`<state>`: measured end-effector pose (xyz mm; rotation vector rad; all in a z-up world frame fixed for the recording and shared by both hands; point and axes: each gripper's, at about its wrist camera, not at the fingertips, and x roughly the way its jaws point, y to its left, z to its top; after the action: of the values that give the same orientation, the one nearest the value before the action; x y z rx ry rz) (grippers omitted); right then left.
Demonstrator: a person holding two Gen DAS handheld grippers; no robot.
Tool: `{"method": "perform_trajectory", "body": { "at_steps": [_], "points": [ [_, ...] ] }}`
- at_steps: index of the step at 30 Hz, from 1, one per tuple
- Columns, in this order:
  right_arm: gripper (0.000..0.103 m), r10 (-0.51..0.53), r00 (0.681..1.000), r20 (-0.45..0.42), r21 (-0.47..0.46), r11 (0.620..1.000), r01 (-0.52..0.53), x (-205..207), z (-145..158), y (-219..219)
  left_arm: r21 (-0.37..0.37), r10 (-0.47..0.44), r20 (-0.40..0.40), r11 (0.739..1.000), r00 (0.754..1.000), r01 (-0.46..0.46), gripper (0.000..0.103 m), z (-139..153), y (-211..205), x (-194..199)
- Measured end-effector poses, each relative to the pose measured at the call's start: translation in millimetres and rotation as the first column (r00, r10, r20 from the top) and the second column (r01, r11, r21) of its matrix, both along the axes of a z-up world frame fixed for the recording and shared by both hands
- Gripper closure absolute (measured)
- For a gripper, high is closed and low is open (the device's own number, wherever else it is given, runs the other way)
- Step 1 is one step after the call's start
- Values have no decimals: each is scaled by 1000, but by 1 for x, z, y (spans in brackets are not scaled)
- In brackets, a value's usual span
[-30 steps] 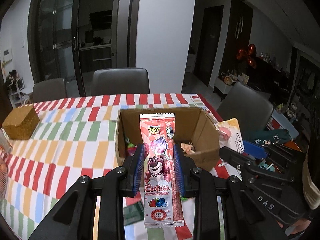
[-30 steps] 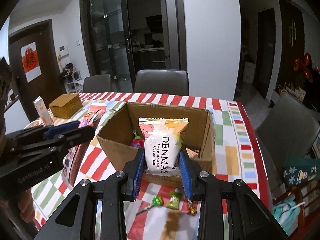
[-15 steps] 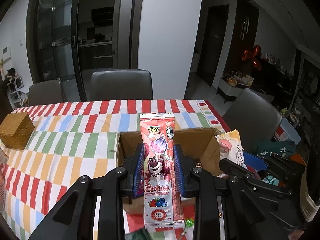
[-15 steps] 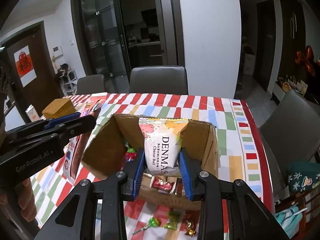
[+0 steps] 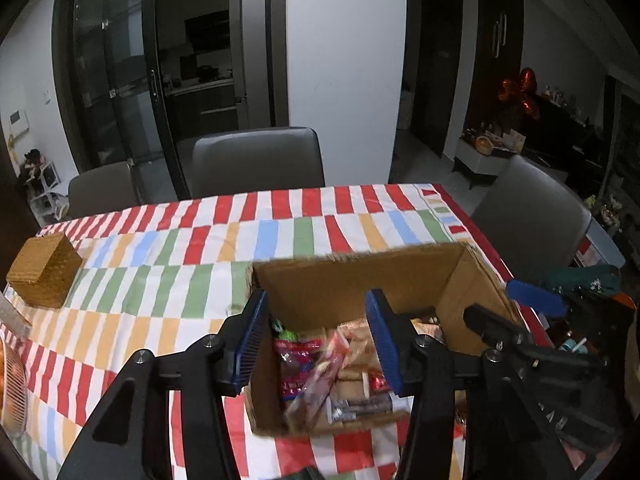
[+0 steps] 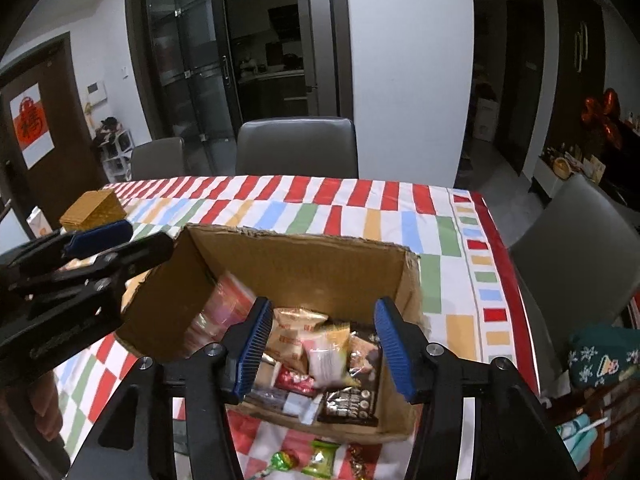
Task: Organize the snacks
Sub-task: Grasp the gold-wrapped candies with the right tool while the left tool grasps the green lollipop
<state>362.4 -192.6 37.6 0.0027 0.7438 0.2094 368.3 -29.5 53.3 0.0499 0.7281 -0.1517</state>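
Snacks (image 6: 320, 356) lie heaped in the open cardboard box (image 5: 352, 284) on the striped table (image 5: 160, 264). Both claws hang over the box, the left claw (image 5: 318, 340) and the right claw (image 6: 324, 350) each with jaws that have just been opening, now apart and gripping nothing. A few sweets (image 6: 320, 460) lie on the table just before the box.

Both wrist cameras are looking forward and steeply down along their own fingers, close above the open cardboard box (image 5: 352, 280) (image 6: 304, 264). The left view is facing it from its left side, the right view from its right; both are sharing the striped tablecloth (image 5: 168, 240) (image 6: 400, 208) and grey chair (image 5: 256, 160) (image 6: 296, 146).
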Motion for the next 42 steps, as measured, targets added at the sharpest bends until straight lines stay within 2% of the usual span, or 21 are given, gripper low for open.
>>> {"method": "perform_trajectory", "body": {
  "at_steps": [6, 11, 18, 31, 38, 42],
  "points": [
    [49, 6, 999, 35, 9, 1000, -6, -31, -2, -13, 13, -63, -4, 998, 998, 63, 53, -10, -11, -34],
    [48, 18, 1000, 26, 30, 999, -18, -52, -9, -22, 1, -109, -22, 994, 994, 109, 53, -18, -24, -57],
    [49, 14, 1000, 9, 14, 1000, -14, -83, -26, -34, 19, -155, -57, 988, 986, 156, 52, -40, -42, -81],
    [49, 20, 994, -112, -3, 1000, -21, -105, -83, -47, -8, -194, -183, 981, 964, 195, 52, -103, -56, -96],
    [54, 12, 984, -176, -2, 1000, -13, -101, -114, -50, -16, -211, -240, 977, 947, 214, 52, -133, -59, -93],
    [60, 20, 977, -213, -1, 1000, -20, -95, -128, -50, 7, -211, -263, 975, 941, 221, 52, -148, -64, -88]
  ]
}}
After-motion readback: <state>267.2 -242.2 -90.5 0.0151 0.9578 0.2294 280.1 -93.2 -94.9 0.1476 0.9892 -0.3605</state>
